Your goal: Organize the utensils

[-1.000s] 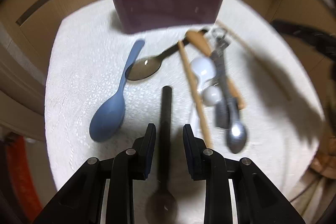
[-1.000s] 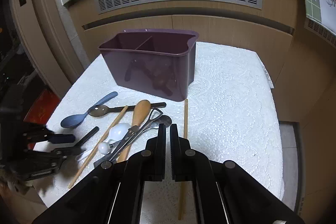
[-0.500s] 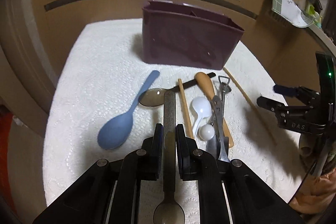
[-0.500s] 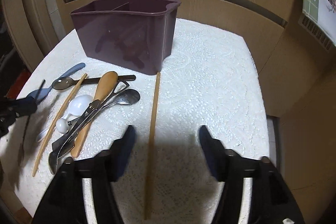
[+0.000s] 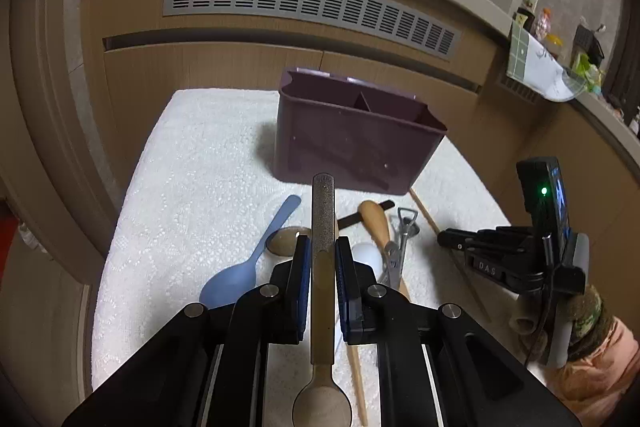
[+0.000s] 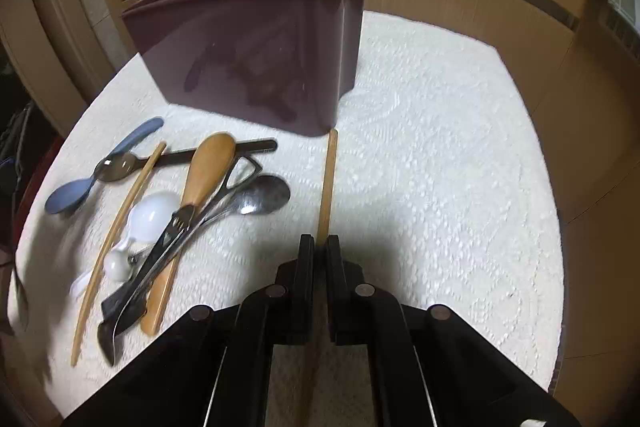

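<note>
left gripper (image 5: pixel 322 255): jaws clamped on the handle of a long brown spoon (image 5: pixel 322 307), bowl toward the camera at the frame's lower centre, handle tip pointing at the caddy. a second ago this spoon lay flat on the cloth between parted jaws; now it is lifted clear, so one utensil looks ready for delivery.

right gripper (image 6: pixel 319 255): jaws drawn together on a single wooden chopstick (image 6: pixel 327 183), which runs up the middle of the frame to touch the caddy's base. half a second ago these jaws stood wide apart either side of it; whether the stick is off the cloth yet cannot be told.

caddy (image 5: pixel 352 143): dark purple plastic, glossy, rectangular, inner divider visible; centre of the left view, upper centre of the right view. nothing seen inside.

desk (image 6: pixel 440 147): covered in white embossed cloth, lace-like pattern.

loose items, left half of the right view:
- blue spoon (image 6: pixel 80 187), matte plastic
- second chopstick (image 6: pixel 116 219), plain wood
- white ladle-shaped spoon (image 6: pixel 152 213), smooth
- wooden-handled tool (image 6: pixel 208 167), rounded, varnished
- steel spoon (image 6: pixel 264 195), polished
- dark translucent spoon (image 6: pixel 116 167)

most of the sorting remains.
</note>
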Demonstrator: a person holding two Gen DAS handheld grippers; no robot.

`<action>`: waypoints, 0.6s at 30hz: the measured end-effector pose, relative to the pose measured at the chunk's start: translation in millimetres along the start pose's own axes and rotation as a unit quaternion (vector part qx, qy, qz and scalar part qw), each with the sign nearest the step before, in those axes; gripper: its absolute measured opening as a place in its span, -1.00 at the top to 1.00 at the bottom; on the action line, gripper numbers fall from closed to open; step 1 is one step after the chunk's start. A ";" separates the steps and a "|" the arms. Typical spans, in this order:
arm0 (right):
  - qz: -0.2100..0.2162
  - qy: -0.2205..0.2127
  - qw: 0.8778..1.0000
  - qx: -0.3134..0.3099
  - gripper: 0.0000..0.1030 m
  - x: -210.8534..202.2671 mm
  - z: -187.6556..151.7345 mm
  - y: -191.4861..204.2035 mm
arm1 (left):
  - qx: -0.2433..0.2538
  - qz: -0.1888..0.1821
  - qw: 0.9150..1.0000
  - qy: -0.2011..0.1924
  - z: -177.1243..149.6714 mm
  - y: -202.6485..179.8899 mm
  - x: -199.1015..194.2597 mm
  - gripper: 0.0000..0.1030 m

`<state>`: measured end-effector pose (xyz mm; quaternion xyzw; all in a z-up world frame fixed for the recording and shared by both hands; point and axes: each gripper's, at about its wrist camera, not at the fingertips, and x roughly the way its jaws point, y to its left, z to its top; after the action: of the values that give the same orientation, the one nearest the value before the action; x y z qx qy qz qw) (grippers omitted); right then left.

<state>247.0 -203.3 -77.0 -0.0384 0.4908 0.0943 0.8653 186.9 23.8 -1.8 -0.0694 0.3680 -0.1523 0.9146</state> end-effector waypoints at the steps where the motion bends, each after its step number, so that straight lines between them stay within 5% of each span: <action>1: 0.001 -0.011 1.000 -0.001 0.90 -6.8 -0.3 0.2 | -0.001 -0.001 1.000 -0.004 1.0 0.1 -1.8 0.76; 11: 0.045 -0.128 0.990 0.029 0.91 -100.5 2.1 -5.5 | 0.000 -0.010 0.998 -0.062 31.9 -15.8 -23.5 0.76; 18: 0.050 -0.270 0.961 0.019 0.93 -173.2 69.7 -6.0 | 0.035 -0.019 0.985 -0.167 115.6 -39.1 -45.7 0.75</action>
<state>220.2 -219.8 107.2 0.0298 0.2422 0.1348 0.9603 227.1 3.6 120.5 -0.0688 0.2029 -0.1689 0.9621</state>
